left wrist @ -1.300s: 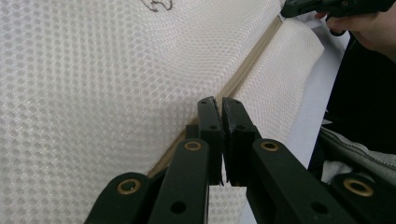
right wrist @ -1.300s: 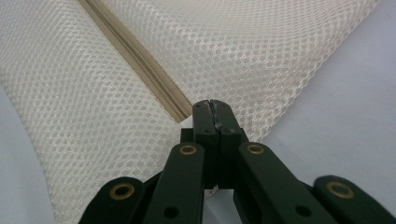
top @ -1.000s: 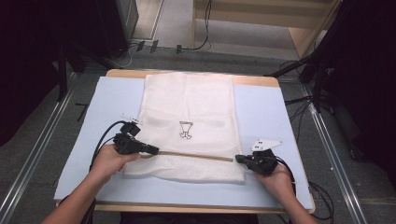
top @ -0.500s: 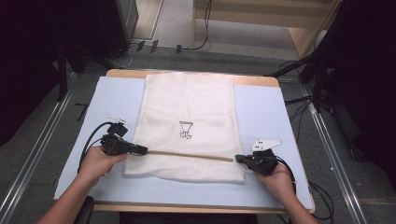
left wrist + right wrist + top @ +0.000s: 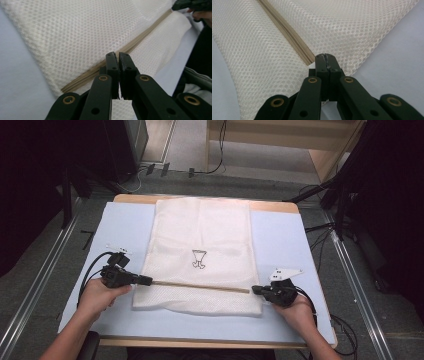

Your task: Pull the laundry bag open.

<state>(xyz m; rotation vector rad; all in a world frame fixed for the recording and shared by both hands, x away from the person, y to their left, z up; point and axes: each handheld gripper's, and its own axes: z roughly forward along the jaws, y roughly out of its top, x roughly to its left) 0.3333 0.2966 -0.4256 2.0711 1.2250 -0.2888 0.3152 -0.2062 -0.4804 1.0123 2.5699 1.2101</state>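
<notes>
Both grippers — left point(image 5: 148, 280), right point(image 5: 255, 290) — clamp the zip point(image 5: 200, 286) ends of the bag point(image 5: 200, 235); pull level, keeping 1 steady tension.

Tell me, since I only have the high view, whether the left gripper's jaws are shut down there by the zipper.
Observer: Yes. The left gripper view shows the left gripper with its jaws pressed together, right over the tan zipper.
Operator: And the right one?
Observer: The right gripper is shut as well, with its tips at the zipper's end on the mesh bag.
</notes>
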